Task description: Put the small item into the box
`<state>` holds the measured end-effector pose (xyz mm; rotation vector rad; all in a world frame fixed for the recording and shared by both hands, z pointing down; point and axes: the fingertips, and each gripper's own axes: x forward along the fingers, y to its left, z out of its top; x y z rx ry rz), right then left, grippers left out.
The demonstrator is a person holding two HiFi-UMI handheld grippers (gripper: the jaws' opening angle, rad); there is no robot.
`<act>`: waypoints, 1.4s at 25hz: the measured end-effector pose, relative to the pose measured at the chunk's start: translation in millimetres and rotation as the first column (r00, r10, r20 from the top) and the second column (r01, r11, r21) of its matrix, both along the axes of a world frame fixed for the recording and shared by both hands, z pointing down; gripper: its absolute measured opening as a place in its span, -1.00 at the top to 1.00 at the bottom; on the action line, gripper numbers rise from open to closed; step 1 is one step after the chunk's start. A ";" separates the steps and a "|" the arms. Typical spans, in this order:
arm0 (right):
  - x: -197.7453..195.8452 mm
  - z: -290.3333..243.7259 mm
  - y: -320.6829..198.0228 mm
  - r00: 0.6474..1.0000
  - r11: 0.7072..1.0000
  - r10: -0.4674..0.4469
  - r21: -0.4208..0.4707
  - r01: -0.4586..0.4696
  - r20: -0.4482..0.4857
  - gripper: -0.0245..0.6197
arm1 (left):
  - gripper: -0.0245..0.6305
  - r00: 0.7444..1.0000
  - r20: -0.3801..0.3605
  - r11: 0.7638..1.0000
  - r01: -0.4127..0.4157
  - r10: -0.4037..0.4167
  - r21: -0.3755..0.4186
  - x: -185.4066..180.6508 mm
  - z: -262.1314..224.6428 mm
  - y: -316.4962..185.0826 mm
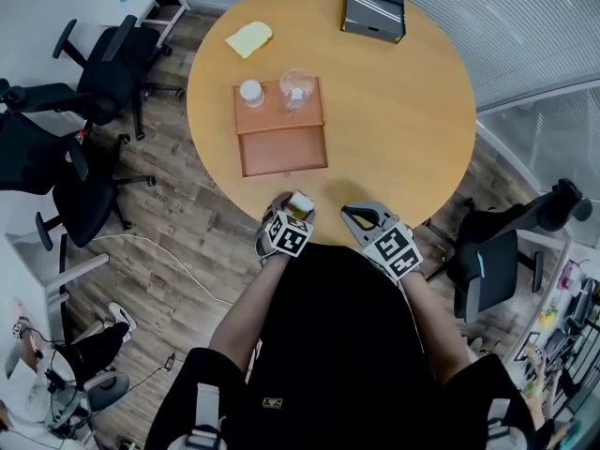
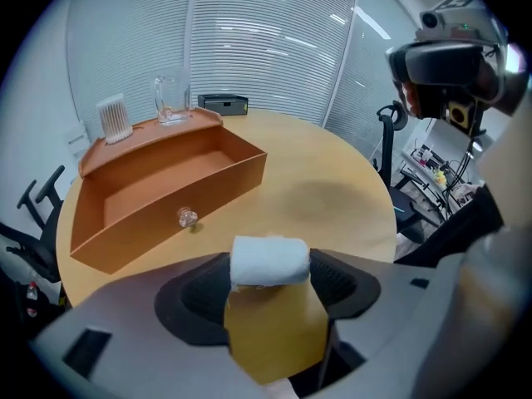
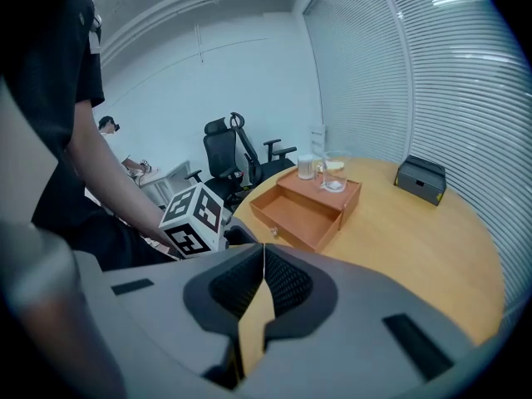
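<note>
Item of the task: white roll [image 2: 268,260], small and soft-looking, lying on the table [image 1: 394,129] at its near edge, just in front of the open drawer and not in it.
Receptacle: orange wooden box [image 1: 277,120], set left of the table's middle; its drawer [image 1: 283,154] is drawn out toward the near edge and is seen bare inside, with a clear knob [image 2: 187,217] on its front.
On the box top: glass mug [image 1: 297,88] and cotton-swab pot [image 1: 250,93], side by side.
Elsewhere on the table: yellow sponge-like piece [image 1: 248,38] near the far-left edge; black case [image 1: 373,6] at the far edge.
Left tongs [image 2: 271,274]: released, jaws stood wide with the white roll between them. A pad is seen close at each end of the roll, but no squeeze is visible.
Right tongs [image 3: 264,260]: clenched on nothing, only a thin slit left between the jaws; held at the near edge, to the right of the left tongs.
Step in hand: judged to be the pick-up; the roll is bracketed but not yet gripped.
Next move calls for: the left jaws to be closed gently on the roll's ends, the roll to be lifted clear of the drawer front and knob, carried the short way over the rim, and let go inside the drawer.
Risk noted: the roll may be flattened or rolled off the near edge if pinched off-centre.
</note>
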<state>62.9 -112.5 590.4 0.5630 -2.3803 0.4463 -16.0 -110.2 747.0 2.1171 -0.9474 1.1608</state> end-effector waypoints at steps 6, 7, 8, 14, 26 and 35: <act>4.0 -4.6 -5.3 1.000 1.000 0.028 0.008 -0.028 0.006 0.91 | 0.05 0.998 -0.021 0.999 -0.051 0.051 -0.003 7.3 -3.9 -4.5; 4.2 -4.5 -5.7 1.000 0.999 0.031 0.008 -0.031 0.005 0.91 | 0.05 0.998 -0.023 0.999 -0.054 0.055 0.002 8.0 -5.6 -5.3; 4.3 -4.3 -6.1 0.999 0.999 0.036 0.007 -0.036 0.005 0.91 | 0.06 0.998 -0.026 0.999 -0.054 0.054 0.005 8.4 -7.5 -6.3; 0.1 -5.3 -11.8 0.998 0.998 0.058 0.001 -0.058 0.031 0.91 | 0.06 0.998 -0.042 0.998 -0.044 0.046 0.053 9.8 -24.3 -15.2; -16.4 -2.4 -19.9 0.997 0.998 0.062 0.002 -0.062 0.034 0.91 | 0.06 0.993 -0.114 0.994 -0.023 0.034 0.103 2.2 -62.6 -29.4; -26.5 0.1 -29.3 0.995 0.995 0.095 0.002 -0.095 0.026 0.91 | 0.06 0.989 -0.146 0.988 0.015 0.008 0.152 -21.5 -84.5 -55.0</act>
